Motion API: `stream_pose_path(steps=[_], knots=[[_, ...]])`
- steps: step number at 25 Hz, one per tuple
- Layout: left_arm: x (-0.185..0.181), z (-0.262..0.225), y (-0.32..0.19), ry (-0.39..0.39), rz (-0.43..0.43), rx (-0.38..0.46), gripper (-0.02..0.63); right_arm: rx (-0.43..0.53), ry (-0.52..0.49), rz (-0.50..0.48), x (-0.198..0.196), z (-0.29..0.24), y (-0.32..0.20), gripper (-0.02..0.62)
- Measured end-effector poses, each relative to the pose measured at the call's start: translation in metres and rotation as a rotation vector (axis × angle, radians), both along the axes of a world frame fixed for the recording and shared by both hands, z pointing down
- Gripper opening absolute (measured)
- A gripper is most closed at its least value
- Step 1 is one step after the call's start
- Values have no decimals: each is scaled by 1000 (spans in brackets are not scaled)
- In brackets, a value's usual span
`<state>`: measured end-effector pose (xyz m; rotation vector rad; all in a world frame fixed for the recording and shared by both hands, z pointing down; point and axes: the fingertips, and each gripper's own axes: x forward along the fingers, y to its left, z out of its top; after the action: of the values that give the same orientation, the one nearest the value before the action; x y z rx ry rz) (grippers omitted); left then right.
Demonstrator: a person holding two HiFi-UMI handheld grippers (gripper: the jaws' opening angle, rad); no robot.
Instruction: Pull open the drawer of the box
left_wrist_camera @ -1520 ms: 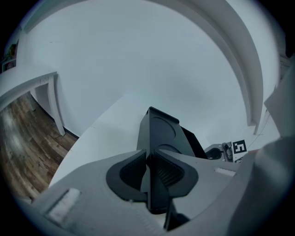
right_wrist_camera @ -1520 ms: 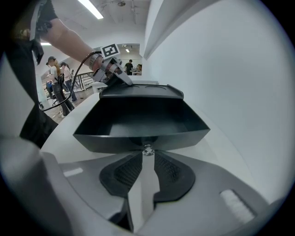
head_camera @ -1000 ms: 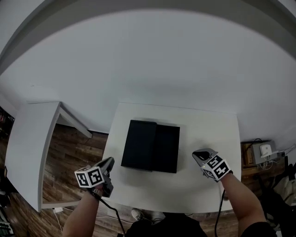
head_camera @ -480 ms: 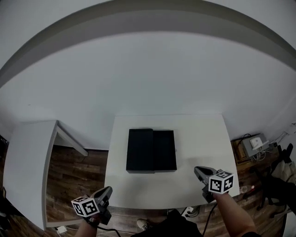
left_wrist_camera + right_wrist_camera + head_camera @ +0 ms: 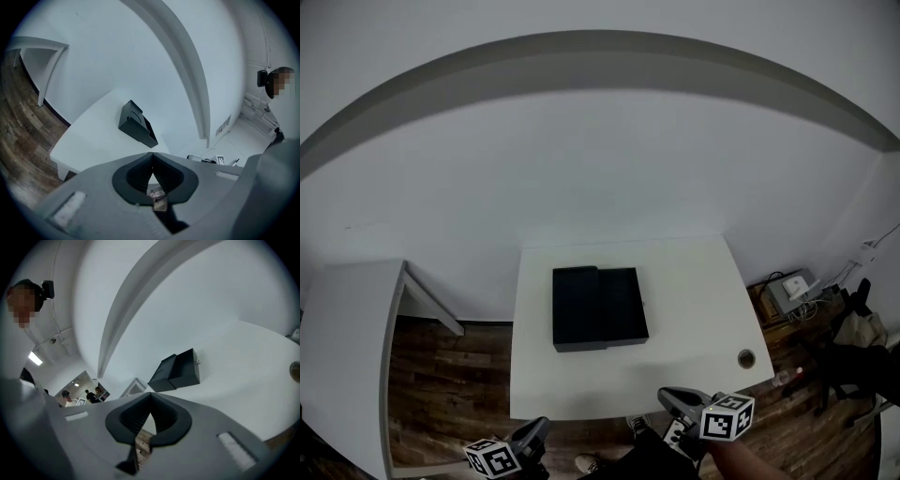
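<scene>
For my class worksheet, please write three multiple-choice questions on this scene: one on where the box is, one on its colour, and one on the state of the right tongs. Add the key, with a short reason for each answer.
1. Where is the box?
A) on the wooden floor
B) on the white table
C) hanging on the wall

2. What colour is the box?
A) black
B) red
C) white

3. How do the right tongs stand?
A) wide open
B) shut on the box
C) shut, with nothing between them

Key:
1 B: the head view shows the box lying flat on the tabletop.
2 A: the box looks black against the white top in every view.
3 C: in the right gripper view the tips meet, and the box sits far off on the table.
</scene>
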<state>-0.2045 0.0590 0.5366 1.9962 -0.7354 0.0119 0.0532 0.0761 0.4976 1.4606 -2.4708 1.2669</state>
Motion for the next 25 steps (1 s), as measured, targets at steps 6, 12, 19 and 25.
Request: stream_pose_path(steps=[6, 12, 19, 25], knots=[[6, -17, 33, 40, 52, -36, 5, 3, -90, -30, -47, -12, 41, 5], [16, -31, 48, 91, 100, -31, 5, -3, -145, -65, -72, -16, 65, 5], [29, -46, 53, 113, 125, 9, 5, -4, -154, -112, -96, -16, 83, 5], [9, -46, 55, 130, 45, -15, 5, 5, -164, -108, -101, -22, 78, 4]])
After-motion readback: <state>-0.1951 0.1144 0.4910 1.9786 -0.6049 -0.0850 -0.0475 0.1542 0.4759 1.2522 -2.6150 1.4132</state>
